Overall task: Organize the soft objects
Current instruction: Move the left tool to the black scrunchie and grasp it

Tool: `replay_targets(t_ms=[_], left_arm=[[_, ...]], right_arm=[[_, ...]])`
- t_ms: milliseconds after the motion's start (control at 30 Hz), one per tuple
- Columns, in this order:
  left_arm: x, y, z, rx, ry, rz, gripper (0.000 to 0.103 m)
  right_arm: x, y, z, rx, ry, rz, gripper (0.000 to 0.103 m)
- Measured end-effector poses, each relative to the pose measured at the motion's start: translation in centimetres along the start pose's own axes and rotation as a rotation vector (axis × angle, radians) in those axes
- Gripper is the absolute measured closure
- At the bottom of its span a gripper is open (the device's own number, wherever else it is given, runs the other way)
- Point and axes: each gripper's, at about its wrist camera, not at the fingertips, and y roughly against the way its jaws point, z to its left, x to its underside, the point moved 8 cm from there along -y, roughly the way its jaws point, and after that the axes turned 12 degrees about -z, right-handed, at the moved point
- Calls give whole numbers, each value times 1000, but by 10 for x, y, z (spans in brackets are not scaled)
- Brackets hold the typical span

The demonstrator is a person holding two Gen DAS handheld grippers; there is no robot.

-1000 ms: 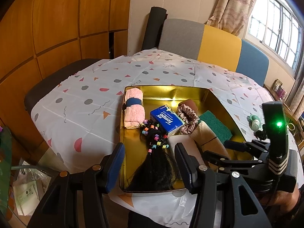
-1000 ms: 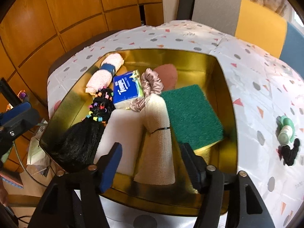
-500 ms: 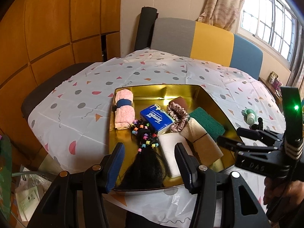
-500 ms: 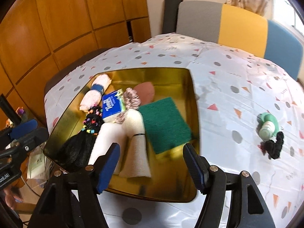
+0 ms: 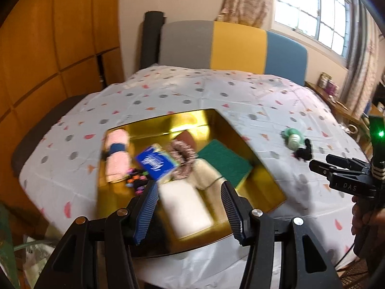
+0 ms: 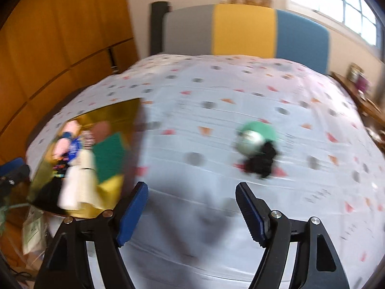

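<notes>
A gold tray on the patterned tablecloth holds a pink towel roll, a blue tissue pack, a scrunchie, a green sponge, a beige roll and a white pad. My left gripper hangs open over the tray's near end, holding nothing. My right gripper is over bare cloth to the right of the tray, its jaws opening and empty. Ahead of it lie a green bottle and a black hair tie, both blurred.
A chair back in grey, yellow and blue stands behind the table. Wooden wall panels run along the left. Plastic bags lie on the floor below the table's near left edge. A person's hand grips the right gripper.
The right gripper swung right, off the tray and over the tablecloth toward the bottle and hair tie, with its jaws wider. The left gripper drew back, so the tray looks smaller.
</notes>
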Motion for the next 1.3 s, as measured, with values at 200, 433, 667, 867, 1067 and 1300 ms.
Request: replay_targets(t_ms=[200, 433, 667, 867, 1067, 1300], left_arm=[[-11, -13, -52, 127, -58, 20, 48], [-24, -40, -124, 254, -108, 70, 48], [-23, -87, -194, 319, -149, 143, 48], [-11, -127, -249, 377, -213, 185, 48], [-5, -163, -289, 387, -247, 205, 48], [7, -207, -313, 334, -271, 259, 48]], right_arm=[[11, 13, -81, 133, -66, 14, 27], [30, 24, -152, 224, -181, 19, 27], [37, 26, -171, 229, -279, 4, 27], [33, 38, -191, 276, -373, -23, 25], [28, 44, -193, 266, -395, -45, 23], [24, 45, -187, 244, -395, -58, 23]])
